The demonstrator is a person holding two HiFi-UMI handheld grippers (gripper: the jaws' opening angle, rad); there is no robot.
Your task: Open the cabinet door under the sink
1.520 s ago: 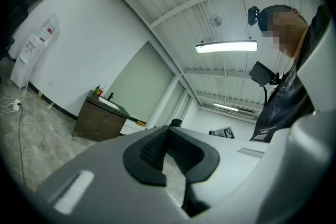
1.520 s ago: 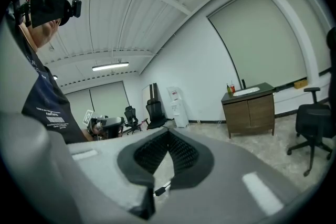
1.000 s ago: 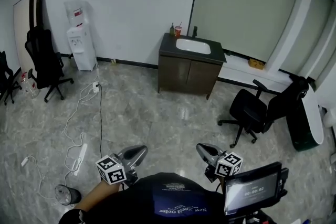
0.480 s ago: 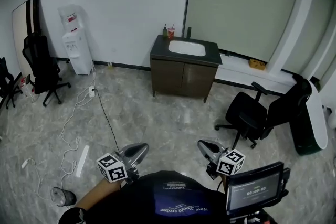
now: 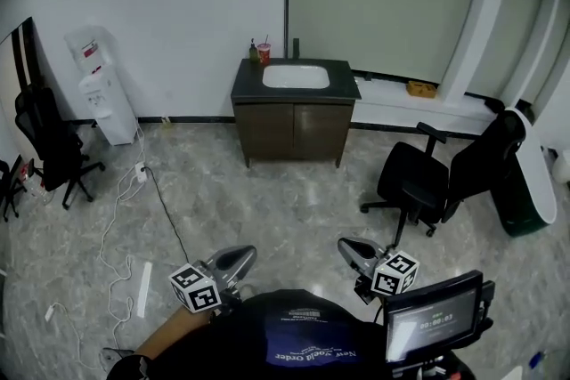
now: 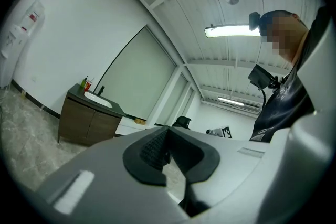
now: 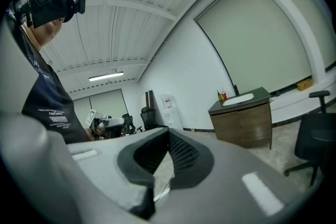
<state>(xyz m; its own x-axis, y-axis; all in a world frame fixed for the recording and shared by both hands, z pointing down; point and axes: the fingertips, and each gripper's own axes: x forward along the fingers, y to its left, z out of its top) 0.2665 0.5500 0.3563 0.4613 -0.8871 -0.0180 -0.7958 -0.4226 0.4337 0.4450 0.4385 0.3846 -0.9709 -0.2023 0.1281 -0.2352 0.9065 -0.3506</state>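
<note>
The dark wood sink cabinet (image 5: 293,129) stands against the far wall with a white basin (image 5: 296,76) in its top and both doors closed. It also shows far off in the left gripper view (image 6: 86,122) and the right gripper view (image 7: 244,123). My left gripper (image 5: 235,261) and right gripper (image 5: 354,251) are held close to my body at the bottom of the head view, several steps from the cabinet. Both point toward it. The left gripper's jaws (image 6: 167,136) are shut with nothing in them. The right gripper's jaws (image 7: 169,136) are likewise shut on nothing.
A black office chair (image 5: 419,182) stands on the floor to the right, between me and the cabinet. A water dispenser (image 5: 98,93) and another chair (image 5: 49,142) are at the left. Cables and a power strip (image 5: 142,287) lie on the floor at the left. A red cup (image 5: 264,52) sits on the counter.
The cabinet has shifted left in the head view, toward the middle, and now faces me more squarely. Both grippers keep their places low in the picture, still shut.
</note>
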